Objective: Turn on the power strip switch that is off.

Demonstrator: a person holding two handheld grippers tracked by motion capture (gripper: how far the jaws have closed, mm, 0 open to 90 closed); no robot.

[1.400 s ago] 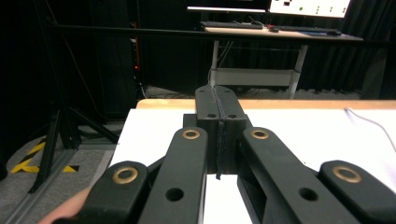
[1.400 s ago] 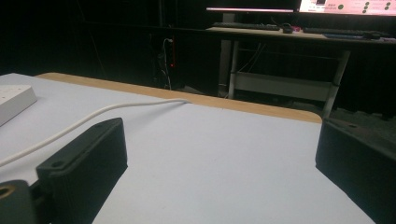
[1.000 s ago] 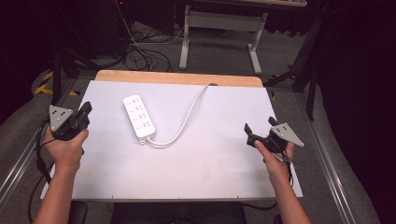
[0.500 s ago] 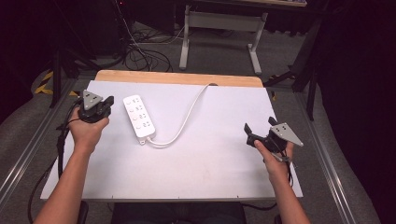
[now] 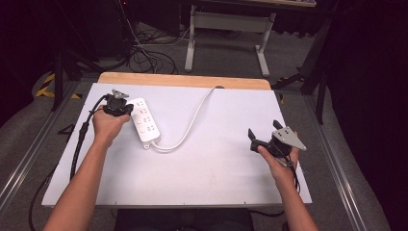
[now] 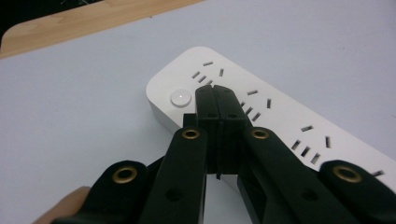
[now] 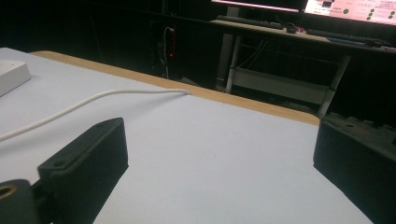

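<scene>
White power strip (image 5: 145, 122) and white cord (image 5: 192, 120) on a white table (image 5: 216, 163) with a wooden edge (image 5: 183, 80)

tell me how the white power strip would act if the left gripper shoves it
The power strip lies flat and low, so it would probably slide across the table, not tip. Its cord curves loosely, so it would likely trail and tug. The shut left gripper sits near one end, so expect pivoting.

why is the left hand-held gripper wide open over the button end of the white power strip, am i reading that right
Not quite: the left hand-held gripper is shut, not wide open. The left gripper view shows its jaws pressed together over the button end of the white power strip.
</scene>
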